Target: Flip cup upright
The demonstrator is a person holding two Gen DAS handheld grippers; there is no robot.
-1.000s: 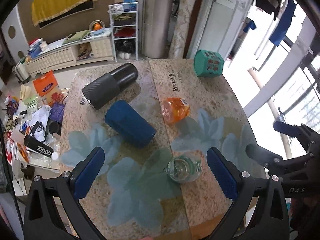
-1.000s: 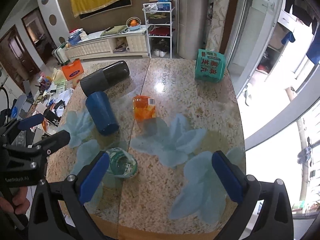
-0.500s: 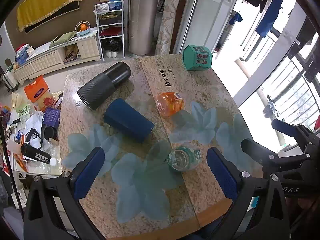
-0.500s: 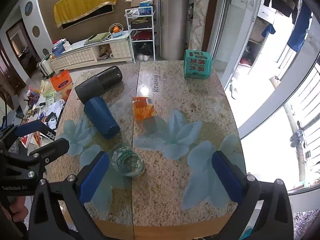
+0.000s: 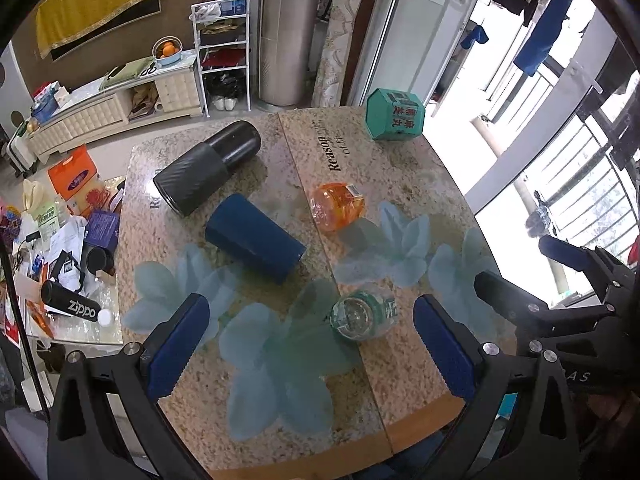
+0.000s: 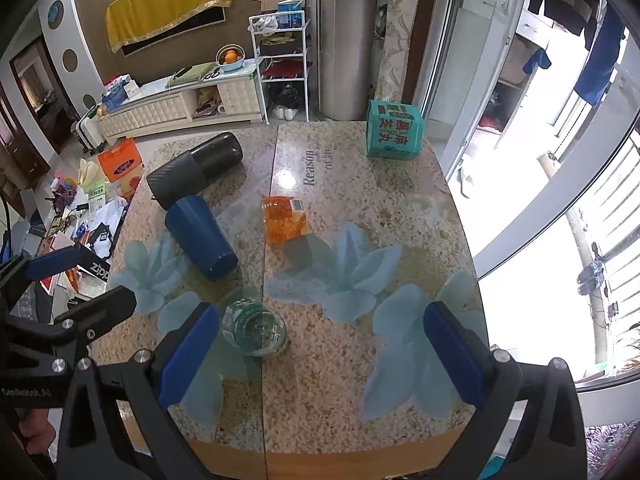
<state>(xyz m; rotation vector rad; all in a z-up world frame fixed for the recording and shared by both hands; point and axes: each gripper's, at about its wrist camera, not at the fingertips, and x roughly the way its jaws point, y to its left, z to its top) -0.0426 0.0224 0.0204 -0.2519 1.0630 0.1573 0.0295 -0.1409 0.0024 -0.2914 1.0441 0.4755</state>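
Observation:
A dark blue cup [image 5: 254,238] lies on its side near the middle of the stone table [image 5: 400,184]; it also shows in the right wrist view [image 6: 200,236]. A black tumbler [image 5: 208,172] lies on its side behind it, also in the right wrist view [image 6: 194,172]. A clear glass [image 5: 362,316] stands upright near the front, seen too in the right wrist view [image 6: 256,330]. An orange plastic cup [image 5: 338,206] lies on its side. My left gripper [image 5: 312,344] and right gripper [image 6: 320,352] are both open, empty, high above the table's front edge.
A green box [image 5: 396,114] stands at the table's far right corner. A cluttered low glass table [image 5: 60,248] sits to the left. A balcony window runs along the right. The right gripper [image 5: 576,280] shows in the left wrist view.
Both grippers have risen and pulled back from the table, so the whole tabletop and its front edge now show. The objects have not moved.

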